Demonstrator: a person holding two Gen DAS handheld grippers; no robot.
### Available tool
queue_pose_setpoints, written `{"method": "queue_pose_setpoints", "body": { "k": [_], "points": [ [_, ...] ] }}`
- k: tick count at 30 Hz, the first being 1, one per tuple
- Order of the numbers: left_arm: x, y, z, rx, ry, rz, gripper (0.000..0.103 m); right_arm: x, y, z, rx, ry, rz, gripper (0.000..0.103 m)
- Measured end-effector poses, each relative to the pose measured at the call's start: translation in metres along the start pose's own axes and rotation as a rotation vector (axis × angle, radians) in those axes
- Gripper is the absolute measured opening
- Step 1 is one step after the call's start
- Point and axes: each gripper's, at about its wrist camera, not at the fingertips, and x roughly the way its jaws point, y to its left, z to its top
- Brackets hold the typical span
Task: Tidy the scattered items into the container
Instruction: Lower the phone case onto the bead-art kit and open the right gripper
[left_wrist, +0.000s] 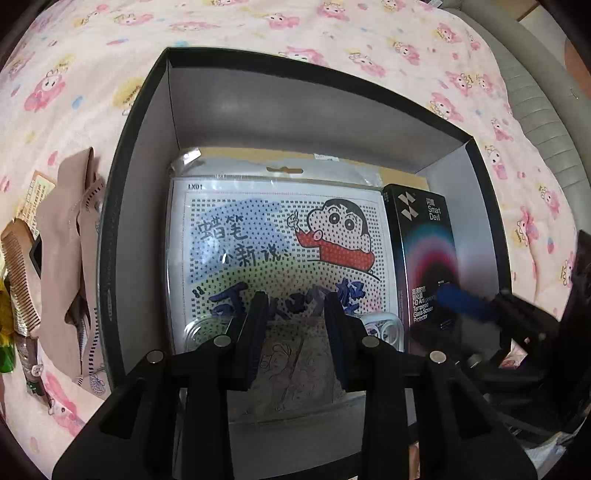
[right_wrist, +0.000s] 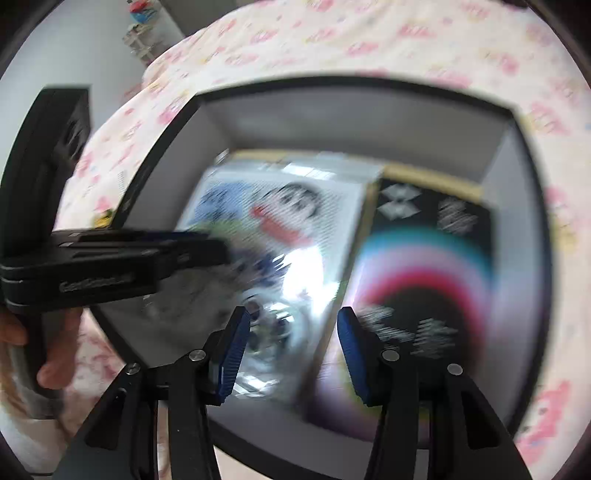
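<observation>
A black box (left_wrist: 110, 229) with grey inner walls sits on a pink bedsheet (left_wrist: 295, 29). In it lie a bagged cartoon bead kit (left_wrist: 280, 236), a black Smart Devil box (left_wrist: 432, 258) along the right wall, and a clear phone case (left_wrist: 380, 328). My left gripper (left_wrist: 295, 306) points down into the box with its jaws apart. A line-drawing card (left_wrist: 291, 362) in a clear sleeve lies under the fingers, wider than the gap, and no pad presses on it. My right gripper (right_wrist: 291, 317) hovers open over the phone case (right_wrist: 273, 325) and Smart Devil box (right_wrist: 424, 266), holding nothing. This view is blurred.
Left of the box on the sheet lie a beige cloth pouch (left_wrist: 70, 258), a comb (left_wrist: 22, 280) and a green item (left_wrist: 7, 354). A grey padded edge (left_wrist: 535, 110) borders the bed at the right. A hand (right_wrist: 55, 350) holds the left gripper's body (right_wrist: 110, 258).
</observation>
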Motion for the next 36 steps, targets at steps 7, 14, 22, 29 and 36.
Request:
{"method": "queue_pose_setpoints", "body": {
  "k": [7, 14, 22, 29, 36],
  "points": [
    [-0.025, -0.009, -0.017, 0.022, -0.028, -0.016, 0.031, 0.003, -0.003, -0.001, 0.012, 0.031, 0.062, 0.046],
    [-0.03, -0.006, -0.029, 0.013, 0.012, -0.021, 0.031, 0.016, 0.007, -0.005, -0.003, 0.092, 0.14, 0.046],
    [-0.042, -0.007, -0.042, -0.01, -0.029, -0.027, 0.031, 0.017, 0.007, 0.0, 0.036, 0.102, 0.207, 0.047],
    [-0.008, -0.011, -0.042, -0.033, 0.038, -0.071, 0.031, -0.014, 0.001, -0.006, 0.03, -0.018, 0.052, 0.047],
    [-0.008, -0.006, -0.043, -0.047, -0.001, -0.071, 0.031, -0.003, -0.001, -0.001, 0.011, -0.003, -0.001, 0.047]
  ]
}}
